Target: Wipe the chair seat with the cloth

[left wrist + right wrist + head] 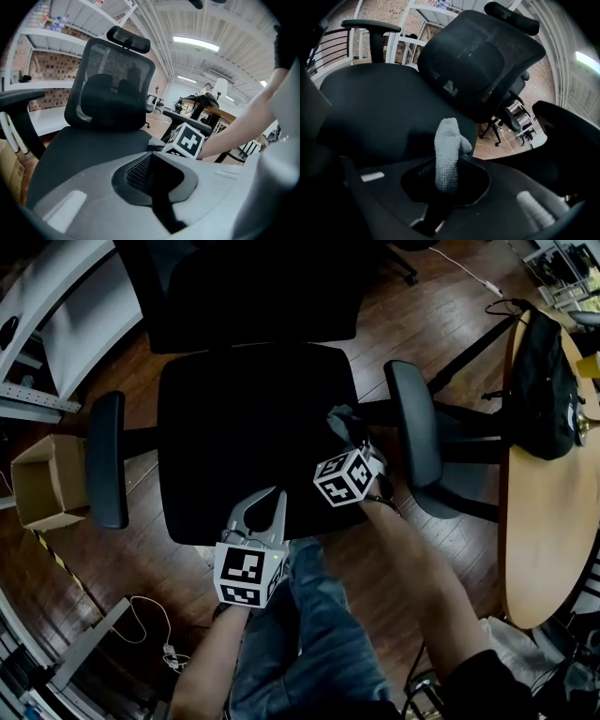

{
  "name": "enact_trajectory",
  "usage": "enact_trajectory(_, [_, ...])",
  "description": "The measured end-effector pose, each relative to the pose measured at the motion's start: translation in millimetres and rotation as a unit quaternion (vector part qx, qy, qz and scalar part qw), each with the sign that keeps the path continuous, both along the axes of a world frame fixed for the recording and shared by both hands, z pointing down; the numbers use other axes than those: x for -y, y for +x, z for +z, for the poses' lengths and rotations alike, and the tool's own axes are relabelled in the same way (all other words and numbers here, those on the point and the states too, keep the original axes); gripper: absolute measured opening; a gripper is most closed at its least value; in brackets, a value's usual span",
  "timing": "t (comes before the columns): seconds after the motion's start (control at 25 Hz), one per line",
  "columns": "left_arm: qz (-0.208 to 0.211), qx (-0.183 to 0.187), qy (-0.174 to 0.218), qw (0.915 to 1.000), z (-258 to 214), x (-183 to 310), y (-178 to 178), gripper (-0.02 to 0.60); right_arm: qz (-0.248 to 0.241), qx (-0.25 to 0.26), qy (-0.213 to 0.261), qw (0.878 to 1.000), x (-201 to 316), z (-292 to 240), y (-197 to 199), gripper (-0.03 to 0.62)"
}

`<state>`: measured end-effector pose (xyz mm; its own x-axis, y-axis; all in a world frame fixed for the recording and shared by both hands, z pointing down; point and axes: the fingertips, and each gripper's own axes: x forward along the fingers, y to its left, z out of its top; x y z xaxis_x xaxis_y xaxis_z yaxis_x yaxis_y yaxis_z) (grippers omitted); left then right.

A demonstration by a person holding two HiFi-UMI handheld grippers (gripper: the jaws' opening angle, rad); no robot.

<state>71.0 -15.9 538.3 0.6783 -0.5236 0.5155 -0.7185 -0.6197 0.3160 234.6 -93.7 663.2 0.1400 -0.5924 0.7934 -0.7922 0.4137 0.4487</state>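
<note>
The black office chair seat (pixel 248 427) fills the middle of the head view, with its backrest (pixel 253 287) at the top. My right gripper (pixel 356 444) is over the seat's right front part, shut on a grey cloth (pixel 340 420) that pokes out ahead of the jaws. In the right gripper view the cloth (pixel 447 152) stands up between the closed jaws, above the seat (pixel 379 103). My left gripper (pixel 262 507) sits at the seat's front edge, shut with nothing in it. The left gripper view shows the seat (pixel 89 145) and the right gripper's marker cube (pixel 190 140).
Armrests flank the seat on the left (pixel 106 460) and right (pixel 412 423). An open cardboard box (pixel 42 482) stands on the wooden floor at left. A round wooden table (pixel 539 540) with a black bag (pixel 544 381) is at right. A cable (pixel 155 634) lies on the floor.
</note>
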Motion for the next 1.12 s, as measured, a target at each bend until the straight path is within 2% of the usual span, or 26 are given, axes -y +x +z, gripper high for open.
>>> enact_trajectory(0.24, [0.019, 0.004, 0.005, 0.9998, -4, -27, 8, 0.003, -0.029, 0.006, 0.021, 0.999, -55, -5, -7, 0.015])
enact_trajectory(0.64, [0.035, 0.004, 0.011, 0.9993, -12, -61, 24, 0.003, -0.035, 0.030, 0.037, 0.998, -135, -14, -13, 0.015])
enact_trajectory(1.12, [0.034, -0.001, 0.012, 0.9994, -15, -80, 41, 0.003, -0.028, 0.061, 0.013, 0.998, -213, -5, -30, 0.015])
